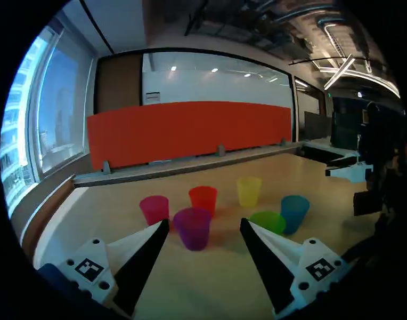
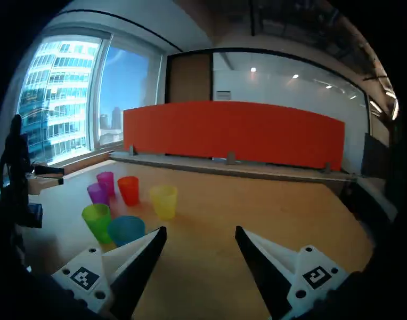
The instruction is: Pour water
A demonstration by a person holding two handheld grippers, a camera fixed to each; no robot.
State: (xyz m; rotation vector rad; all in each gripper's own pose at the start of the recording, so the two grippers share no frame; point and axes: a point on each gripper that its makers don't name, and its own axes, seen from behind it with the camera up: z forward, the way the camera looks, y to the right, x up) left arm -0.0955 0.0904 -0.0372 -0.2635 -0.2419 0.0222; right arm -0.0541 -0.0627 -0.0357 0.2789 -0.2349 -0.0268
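Black-and-white left gripper (image 1: pixel 203 222): fingers spread wide, grasping nothing. Purple cup (image 1: pixel 193 228) stands in the gap just past the tips, close to the finger at lower left of the frame; contact cannot be told.

Right gripper (image 2: pixel 201 229): fingers likewise spread wide, nothing between them but bare tabletop.

Cups, left gripper view, centre of frame, all upright in a loose cluster: pink cup (image 1: pixel 154 209) at left, red cup (image 1: pixel 203 199) behind the purple, yellow cup (image 1: pixel 249 191) farther right, green cup (image 1: pixel 267 221) and blue cup (image 1: pixel 295 212) side by side at right.

Cups, right gripper view: same six at centre left of frame, the blue one nearest the finger at lower left.

Surface: light wood table (image 1: pixel 214 288), wide, smooth.

Room: orange partition (image 1: pixel 187 130) along the table's far edge; glass wall behind it; tall windows (image 2: pixel 59 112) at left showing high-rise buildings; strip lights (image 1: pixel 339 72) on a dark open ceiling at upper right.
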